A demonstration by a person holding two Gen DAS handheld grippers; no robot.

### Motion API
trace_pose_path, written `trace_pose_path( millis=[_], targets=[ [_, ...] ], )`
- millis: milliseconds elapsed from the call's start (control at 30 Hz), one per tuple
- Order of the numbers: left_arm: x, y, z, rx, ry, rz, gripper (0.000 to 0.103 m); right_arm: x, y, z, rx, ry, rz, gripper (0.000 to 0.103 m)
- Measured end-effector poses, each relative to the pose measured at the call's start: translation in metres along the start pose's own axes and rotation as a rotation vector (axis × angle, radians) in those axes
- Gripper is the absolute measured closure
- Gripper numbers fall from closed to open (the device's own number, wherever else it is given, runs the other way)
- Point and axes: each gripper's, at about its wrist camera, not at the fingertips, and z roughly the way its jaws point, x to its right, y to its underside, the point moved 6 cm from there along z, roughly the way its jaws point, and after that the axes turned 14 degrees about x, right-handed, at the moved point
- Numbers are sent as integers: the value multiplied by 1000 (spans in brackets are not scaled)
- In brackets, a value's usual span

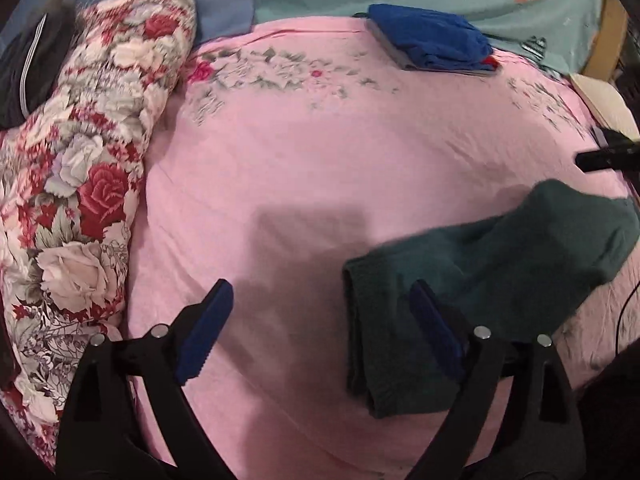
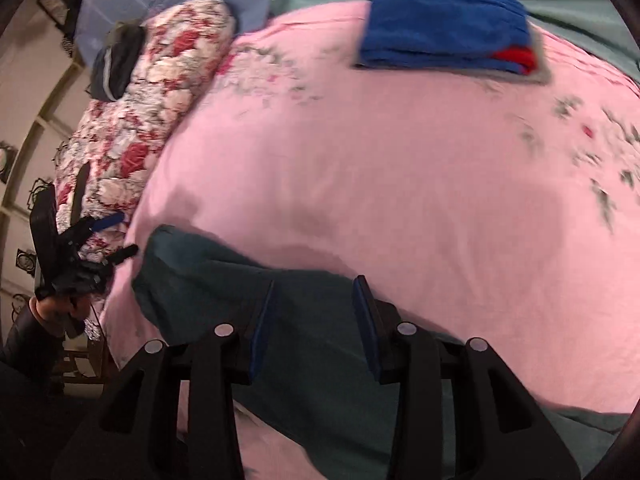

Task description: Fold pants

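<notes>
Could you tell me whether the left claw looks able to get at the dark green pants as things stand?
Probably yes. The left claw is open and empty, just above the pink bedsheet, with its right finger already over the folded edge of the dark green pants. Nothing lies between them.

A pair of dark teal-green pants of soft, fleecy fabric [image 1: 480, 264] lies folded on a pink bed sheet. In the left wrist view it fills the lower right of the frame as a long, layered band running from a squared, doubled end at lower centre up to the right edge. In the right wrist view the same pants [image 2: 208, 276] stretch from centre left down to the lower right corner, blurred.
</notes>
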Motion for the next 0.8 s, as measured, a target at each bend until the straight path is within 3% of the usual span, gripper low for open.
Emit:
trace_pose_path(
  millis=[100, 200, 333, 467, 533, 600, 700, 800],
  targets=[
    [-13, -10, 5, 7, -28, -75, 12, 14, 0, 7, -48, -40, 7, 61],
    [12, -34, -8, 75, 93, -154, 12, 19, 3, 31, -116, -78, -12, 58],
    [97, -43, 1, 58, 300, -141, 12, 19, 14, 45, -237, -188, -29, 58],
    [190, -19, 22, -53, 465, -146, 12, 6, 28, 38, -335, -310, -112, 58],
    [224, -4, 32, -110, 493, -124, 12, 0, 32, 34, -369, -381, -127, 58],
    [248, 12, 43, -159, 469, -70, 12, -4, 37, 31, -402, -432, -157, 58],
    [255, 15, 45, -141, 435, -42, 11, 6, 34, 39, -387, -401, -169, 57],
    [254, 13, 49, -153, 445, -75, 11, 6, 39, 48, -444, -477, -107, 56]
  ],
)
